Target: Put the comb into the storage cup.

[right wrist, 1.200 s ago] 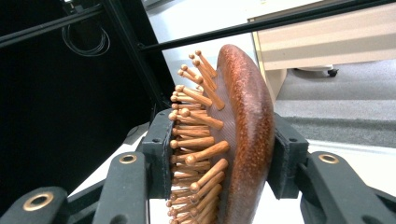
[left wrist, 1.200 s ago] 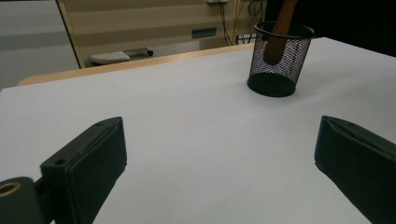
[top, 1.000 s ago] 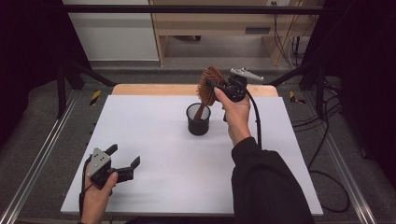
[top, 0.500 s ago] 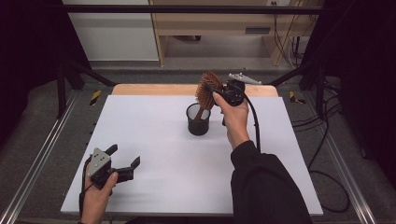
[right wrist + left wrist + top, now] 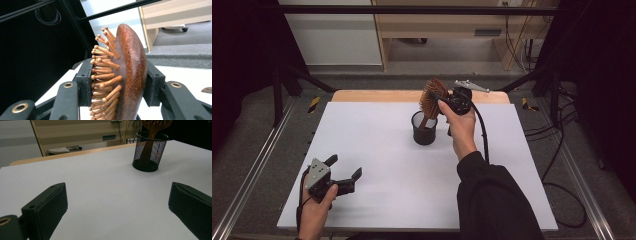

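Near the worktop's [image 5: 377, 135] front-left edge, left tongs [image 5: 343, 171] sit open, nothing between them, bare white surface all around. Mid-back: black mesh cup [image 5: 424, 129], wooden hairbrush [image 5: 432, 97] handle-down inside, head clamped by right tongs [image 5: 443, 100]. Brush sits slightly lower in the cup than a second ago. No legible labels.

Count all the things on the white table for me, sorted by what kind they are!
Hairbrush: 1, the wooden hairbrush, its handle down in the cup, head in the right claw.
Cup: 1, the black mesh cup.
Claw: 2, counting the left claw, open and holding nothing.
Total: 4
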